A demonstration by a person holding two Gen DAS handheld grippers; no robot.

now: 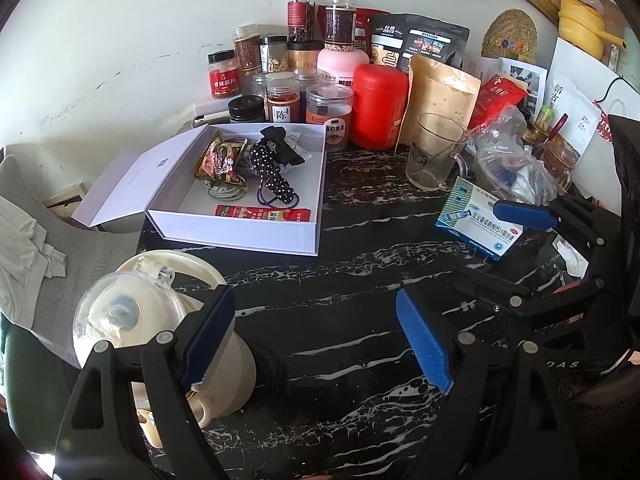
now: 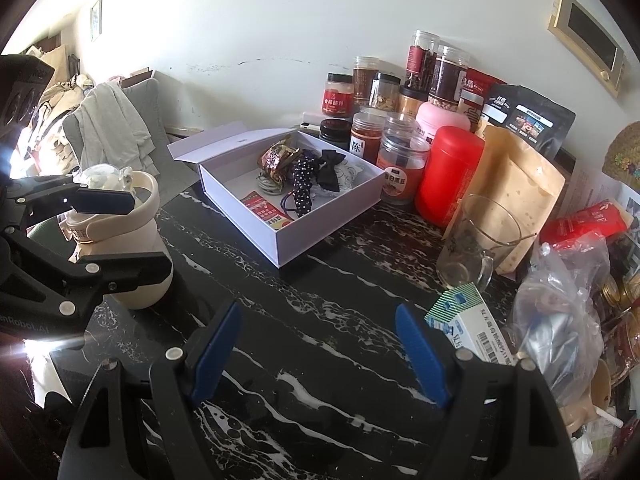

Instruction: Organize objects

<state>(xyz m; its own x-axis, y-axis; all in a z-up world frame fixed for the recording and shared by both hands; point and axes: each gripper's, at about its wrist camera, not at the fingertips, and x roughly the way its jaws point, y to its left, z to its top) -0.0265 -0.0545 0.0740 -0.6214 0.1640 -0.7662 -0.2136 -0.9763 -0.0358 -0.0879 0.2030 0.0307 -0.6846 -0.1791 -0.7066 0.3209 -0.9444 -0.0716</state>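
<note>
Both grippers, left gripper (image 1: 320, 338) and right gripper (image 2: 318, 350), spread wide above black marble table (image 1: 340, 280), holding nothing. Open white box (image 1: 240, 184) just behind, cream bottle (image 1: 168, 320) beside left fingers, medicine carton (image 2: 468, 328) beside right.

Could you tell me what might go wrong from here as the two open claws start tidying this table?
The right claw sits beside the medicine box; reaching past it could tip the empty glass mug. The left claw is close to the cream water bottle, which stands near the table edge and might be knocked off.
</note>
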